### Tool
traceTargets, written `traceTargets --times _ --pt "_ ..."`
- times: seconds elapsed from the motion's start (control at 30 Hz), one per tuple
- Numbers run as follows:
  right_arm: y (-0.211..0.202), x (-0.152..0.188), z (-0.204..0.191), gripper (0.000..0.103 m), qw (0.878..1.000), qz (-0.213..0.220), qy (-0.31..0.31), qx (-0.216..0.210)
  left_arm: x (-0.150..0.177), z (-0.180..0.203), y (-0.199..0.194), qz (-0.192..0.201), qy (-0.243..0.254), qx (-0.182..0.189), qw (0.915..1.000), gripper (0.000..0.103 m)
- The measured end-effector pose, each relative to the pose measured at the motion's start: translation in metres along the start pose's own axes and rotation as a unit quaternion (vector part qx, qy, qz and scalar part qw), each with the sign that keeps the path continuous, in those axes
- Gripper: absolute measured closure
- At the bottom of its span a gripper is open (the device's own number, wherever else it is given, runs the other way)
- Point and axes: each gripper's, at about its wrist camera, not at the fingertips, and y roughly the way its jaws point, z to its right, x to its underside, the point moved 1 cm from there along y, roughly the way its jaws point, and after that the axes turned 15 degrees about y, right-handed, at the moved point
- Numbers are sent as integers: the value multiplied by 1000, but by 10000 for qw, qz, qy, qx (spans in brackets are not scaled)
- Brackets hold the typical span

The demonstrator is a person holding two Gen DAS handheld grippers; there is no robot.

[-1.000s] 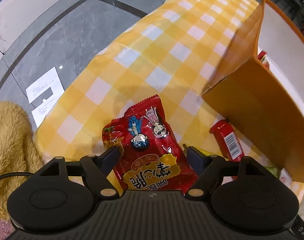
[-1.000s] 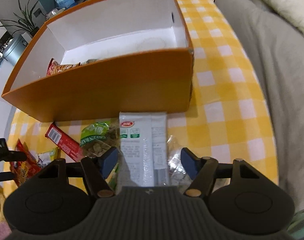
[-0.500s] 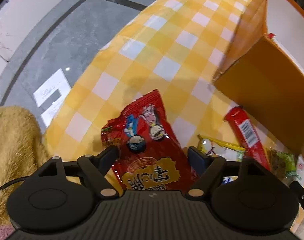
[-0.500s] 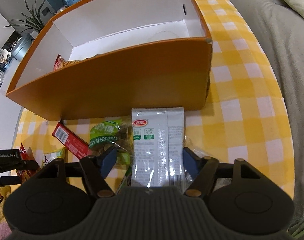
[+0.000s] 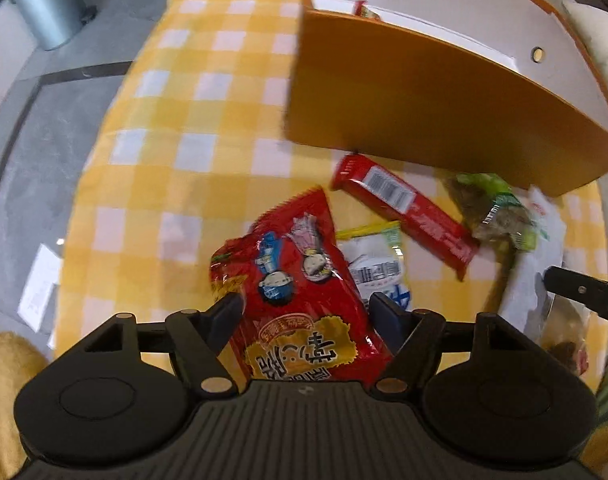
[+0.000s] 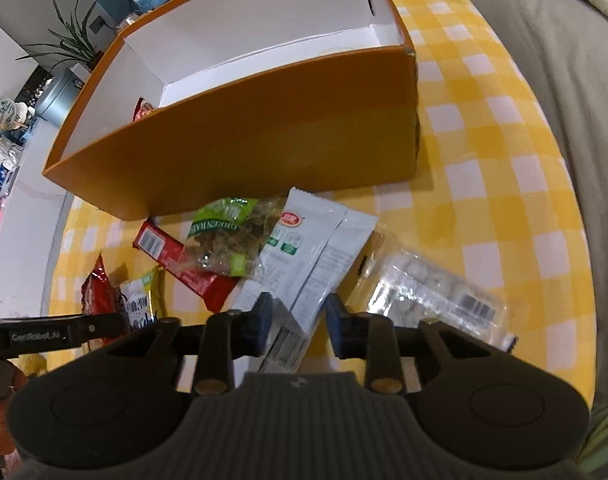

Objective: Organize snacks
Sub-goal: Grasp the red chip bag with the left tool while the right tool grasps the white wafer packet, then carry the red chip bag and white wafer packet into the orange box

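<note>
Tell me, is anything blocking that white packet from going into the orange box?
Only the orange box's own near wall, which rises between it and the white packet; the packet must go up and over. The right gripper is closing around the packet's near end. Inside, the box looks mostly bare.

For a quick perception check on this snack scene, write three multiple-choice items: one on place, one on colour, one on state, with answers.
1. Where does the long red wrapped bar with a barcode lie?
A. inside the box
B. on the yellow checked cloth, before the box
C. on the floor

2. What colour is the outside of the open cardboard box?
A. orange
B. blue
C. green

3. What sits between the right gripper fingers?
A. nothing
B. a bottle
C. the white-and-grey foil packet

Answers: 1 B, it rests on the cloth below the box wall. 2 A, its walls are orange, white inside. 3 C, the closing jaws flank the packet's near end.
</note>
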Motion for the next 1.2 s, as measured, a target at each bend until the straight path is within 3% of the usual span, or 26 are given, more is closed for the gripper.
traceTargets --times 0.03,0.17,0.23,0.3,0.47,0.6,0.8,0.93,1.2 --pt "-2 1 -2 55 10000 59 -43 39 2 -2 -3 22 -162 -95 9998 13" --pt "-5 4 -10 46 9997 177 -115 135 8 -20 -6 2 -1072 -119 9942 11" --pt "-4 5 -14 34 9996 220 -36 183 10 -23 -2 -90 -1169 -84 9931 11" --pt "-1 5 -18 28 9994 208 83 259 12 -23 1 -88 -1130 -113 9935 9" --pt "12 8 -22 29 9983 96 247 520 12 -20 9 -132 -986 -208 9948 8" --pt "22 9 -18 37 9972 -86 438 601 15 -23 17 -163 -896 -286 9954 6" --pt "30 10 -7 46 9951 -341 784 495 20 -33 19 -52 -879 -9 9961 5" --pt "28 12 -8 52 9958 -339 671 519 23 -35 18 31 -865 70 9962 21" --pt "21 16 -8 55 9969 -337 507 499 26 -37 5 234 -847 185 9960 23"
